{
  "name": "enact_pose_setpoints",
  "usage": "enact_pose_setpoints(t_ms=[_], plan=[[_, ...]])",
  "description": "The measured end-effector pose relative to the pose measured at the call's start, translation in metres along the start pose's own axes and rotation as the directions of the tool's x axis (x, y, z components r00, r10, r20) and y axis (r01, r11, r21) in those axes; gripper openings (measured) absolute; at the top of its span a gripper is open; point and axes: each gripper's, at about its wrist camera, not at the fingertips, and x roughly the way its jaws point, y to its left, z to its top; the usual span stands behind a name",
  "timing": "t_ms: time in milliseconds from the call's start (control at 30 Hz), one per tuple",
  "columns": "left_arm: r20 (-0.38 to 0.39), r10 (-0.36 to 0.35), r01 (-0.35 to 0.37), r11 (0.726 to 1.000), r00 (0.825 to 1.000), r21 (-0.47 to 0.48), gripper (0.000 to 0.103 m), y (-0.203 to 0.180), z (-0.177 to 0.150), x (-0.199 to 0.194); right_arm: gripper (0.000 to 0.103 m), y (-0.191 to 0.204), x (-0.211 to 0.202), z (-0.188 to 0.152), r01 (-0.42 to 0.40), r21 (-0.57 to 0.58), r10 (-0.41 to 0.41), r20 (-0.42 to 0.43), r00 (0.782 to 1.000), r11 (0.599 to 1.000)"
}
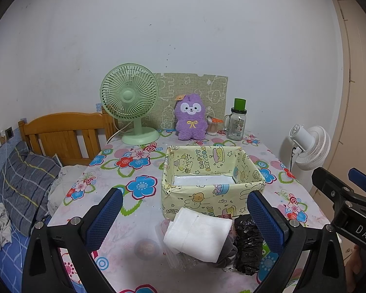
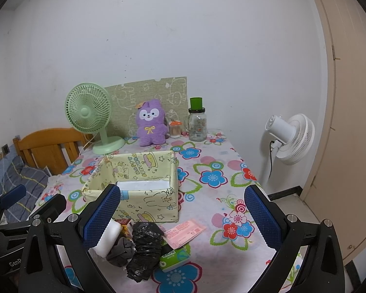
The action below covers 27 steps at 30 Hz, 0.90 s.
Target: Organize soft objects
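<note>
A pale yellow cartoon-print box (image 1: pixel 207 196) (image 2: pixel 148 202) stands empty mid-table. In front of it lies a pile: a white folded cloth (image 1: pixel 197 234) (image 2: pixel 108 238), a crumpled black plastic bag (image 1: pixel 249 244) (image 2: pixel 144 249), a grey cloth (image 2: pixel 122 249), a green tissue pack (image 2: pixel 174 258) and a pink slip (image 2: pixel 184 232). A purple plush toy (image 1: pixel 191 119) (image 2: pixel 150 125) sits at the back. My left gripper (image 1: pixel 183 219) hangs open above the white cloth. My right gripper (image 2: pixel 181 216) is open over the pile's right side. Neither holds anything.
A green desk fan (image 1: pixel 130 102) (image 2: pixel 90 117), a glass jar with green lid (image 1: pixel 236 122) (image 2: pixel 197 122) and a cotton-swab cup (image 1: pixel 212 127) stand at the back. A white floor fan (image 2: pixel 290 139) stands right of the table; a bed with a wooden headboard (image 1: pixel 61 136) lies left.
</note>
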Motion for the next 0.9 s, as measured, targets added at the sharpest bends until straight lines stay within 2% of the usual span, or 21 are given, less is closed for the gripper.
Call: enact_pose_setpoints(t_ms=[733, 900], plan=[[-0.019, -0.01, 0.011, 1.0, 1.0, 0.018, 0.102, -0.005, -0.007, 0.008, 0.102, 0.002, 0.01, -0.004, -0.008, 0.005, 0.008, -0.026, 1.0, 1.0], [-0.022, -0.033, 0.033, 0.999, 0.999, 0.009, 0.102, -0.005, -0.009, 0.01, 0.102, 0.003, 0.011, -0.004, 0.005, 0.014, -0.004, -0.024, 1.0, 1.0]])
